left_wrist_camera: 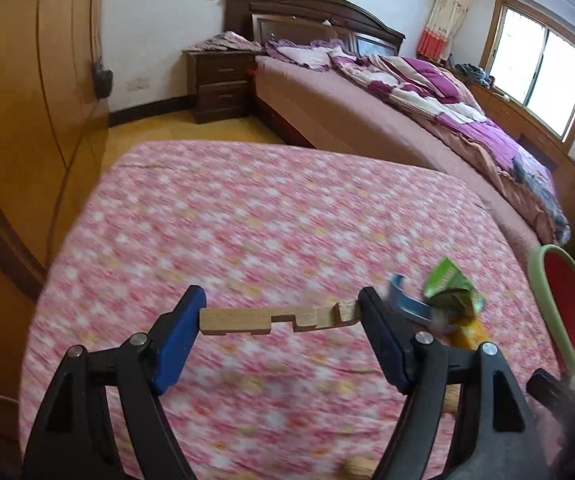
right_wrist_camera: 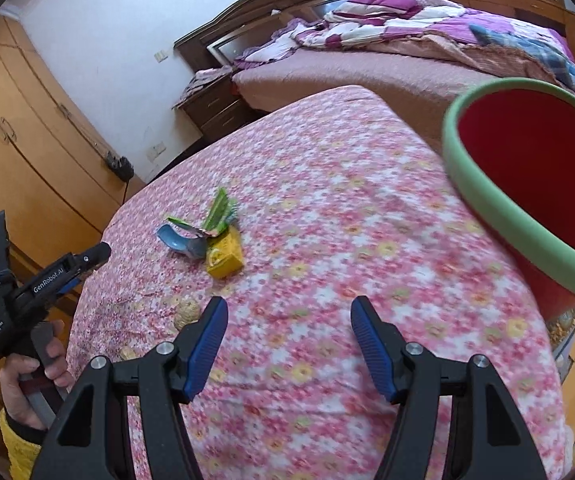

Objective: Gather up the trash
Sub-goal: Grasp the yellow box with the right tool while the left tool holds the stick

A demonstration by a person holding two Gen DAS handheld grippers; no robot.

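Note:
My left gripper [left_wrist_camera: 281, 314] is shut on a notched wooden strip [left_wrist_camera: 275, 320], held crosswise between the blue pads above the pink floral tablecloth [left_wrist_camera: 247, 220]. To its right lies a small heap: a green wrapper [left_wrist_camera: 451, 286], a blue scoop [left_wrist_camera: 407, 302] and a yellow box [left_wrist_camera: 473, 332]. In the right wrist view the same heap of green wrapper [right_wrist_camera: 217, 216], blue scoop [right_wrist_camera: 179, 240] and yellow box [right_wrist_camera: 225, 256] lies ahead and to the left of my right gripper [right_wrist_camera: 287, 340], which is open and empty. The red bin with a green rim [right_wrist_camera: 487, 204] stands at the right.
A tan ball [right_wrist_camera: 187, 312] and a smaller scrap [right_wrist_camera: 127, 354] lie near the cloth's left edge. A hand [right_wrist_camera: 27, 384] holds the left gripper at the far left. A bed [left_wrist_camera: 387, 112], a nightstand [left_wrist_camera: 219, 84] and wooden wardrobes [left_wrist_camera: 27, 100] surround the table.

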